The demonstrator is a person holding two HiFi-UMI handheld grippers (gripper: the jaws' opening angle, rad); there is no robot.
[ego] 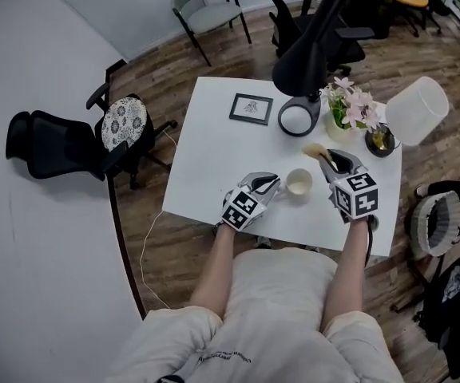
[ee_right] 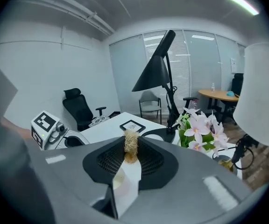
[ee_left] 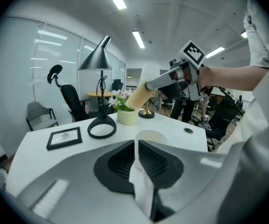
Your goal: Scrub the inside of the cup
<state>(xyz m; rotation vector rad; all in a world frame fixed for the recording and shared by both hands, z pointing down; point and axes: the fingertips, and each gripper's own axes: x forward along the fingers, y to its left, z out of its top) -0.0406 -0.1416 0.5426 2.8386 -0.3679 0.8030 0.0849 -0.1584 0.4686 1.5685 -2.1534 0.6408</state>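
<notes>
A white cup [ego: 299, 183] stands upright on the white table [ego: 206, 174], near its front edge. My left gripper [ego: 275, 187] is shut on the cup's handle from the left; in the left gripper view the rim [ee_left: 151, 135] shows just past the shut jaws [ee_left: 137, 147]. My right gripper [ego: 327, 160] is shut on a tan fibrous scrubber [ego: 313, 150], held above and slightly right of the cup, outside it. In the right gripper view the scrubber [ee_right: 130, 144] sticks out past the jaw tips. From the left gripper view the scrubber [ee_left: 138, 95] hangs over the cup.
A black desk lamp [ego: 298, 120] with a ring base stands behind the cup. A framed picture [ego: 251, 108] lies to its left. A pot of pink flowers [ego: 350, 106], a small dark dish [ego: 380, 140] and a white shade [ego: 416, 110] sit at the right. Office chairs surround the table.
</notes>
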